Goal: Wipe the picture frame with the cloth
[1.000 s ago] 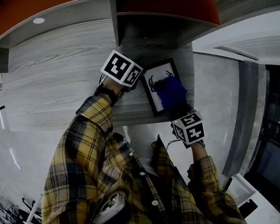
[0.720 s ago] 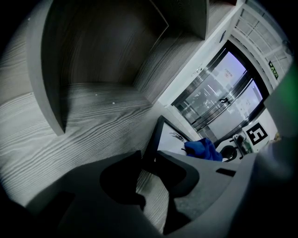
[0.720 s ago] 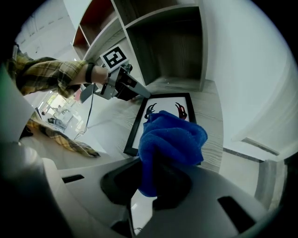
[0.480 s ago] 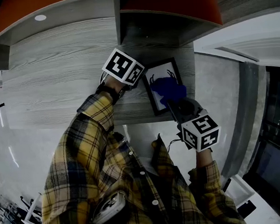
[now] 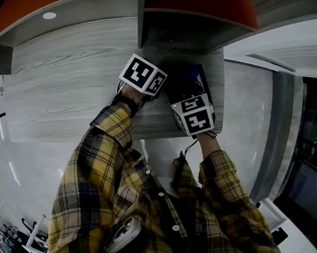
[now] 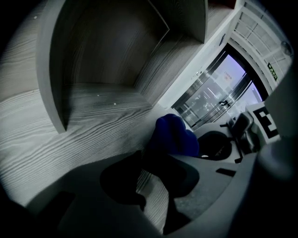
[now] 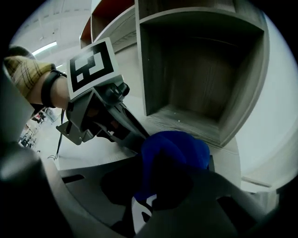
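Observation:
The black picture frame [image 5: 201,77] lies flat on the grey wood desk [image 5: 62,87], mostly hidden under my right gripper [image 5: 191,88]. In the right gripper view, that gripper [image 7: 156,183] is shut on a bunched blue cloth [image 7: 174,148]. The cloth presses down on the frame's white picture [image 7: 139,209]. My left gripper [image 5: 165,87] sits at the frame's left edge. Seen from the left gripper view, its jaws stand close together on a dark edge of the frame [image 6: 151,160], with the cloth [image 6: 174,135] just beyond.
An open grey wood cubby [image 7: 195,69] stands right behind the frame, with orange panels [image 5: 192,0] above it. The desk's front edge [image 5: 66,138] runs close to my body. Glass doors [image 6: 219,88] show far off to the right.
My right gripper has swept the blue cloth forward from the frame's near end toward the cubby, and its cube now covers the frame. The left gripper has stayed at the frame's left edge.

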Demonstrator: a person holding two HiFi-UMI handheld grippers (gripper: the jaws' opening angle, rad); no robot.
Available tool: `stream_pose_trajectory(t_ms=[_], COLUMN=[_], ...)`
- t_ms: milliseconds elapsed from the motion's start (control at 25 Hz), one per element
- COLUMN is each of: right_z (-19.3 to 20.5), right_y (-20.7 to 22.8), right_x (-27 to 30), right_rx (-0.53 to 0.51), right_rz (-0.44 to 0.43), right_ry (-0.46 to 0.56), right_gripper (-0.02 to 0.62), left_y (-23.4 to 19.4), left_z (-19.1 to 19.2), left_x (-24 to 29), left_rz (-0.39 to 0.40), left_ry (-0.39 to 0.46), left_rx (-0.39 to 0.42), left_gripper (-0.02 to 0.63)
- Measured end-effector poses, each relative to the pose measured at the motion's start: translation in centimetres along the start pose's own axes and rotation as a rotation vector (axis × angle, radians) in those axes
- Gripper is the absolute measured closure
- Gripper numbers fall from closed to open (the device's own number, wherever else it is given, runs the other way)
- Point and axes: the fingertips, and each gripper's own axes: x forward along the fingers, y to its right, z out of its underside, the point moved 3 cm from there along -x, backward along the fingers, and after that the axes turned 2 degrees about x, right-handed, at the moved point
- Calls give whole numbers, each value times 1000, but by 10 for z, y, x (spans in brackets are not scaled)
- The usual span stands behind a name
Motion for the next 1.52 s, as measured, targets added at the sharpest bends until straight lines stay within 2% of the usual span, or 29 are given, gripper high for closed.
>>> stream_pose_trajectory(t_ms=[200,600,1000,1160,1400,1520], right_z=[26,96,141,141,109,88], right_y=[-5,-32,-50,-50,-37,-28], right_x=[-10,-53,-86,-86,-118,-141], right_rx=[86,59,103,126,227,275], right_rz=[-44,-97,-116,-111,-56,-30], right_ry=[-30,-206,-259,-216,-50,38], right_gripper=[543,543,543,543,543,543], left_y=[1,0,-1,-2,2,9], left_z=[1,1,0,-1,-1,-8], left_x=[2,2,3,2,-7,-23], left_rz=[-5,-1,1,-8,-53,-77], left_ry=[-9,-13,-19,-6,11,61], left_rx=[3,-1,-2,-8,18,31], left_gripper=[508,508,508,508,508,508])
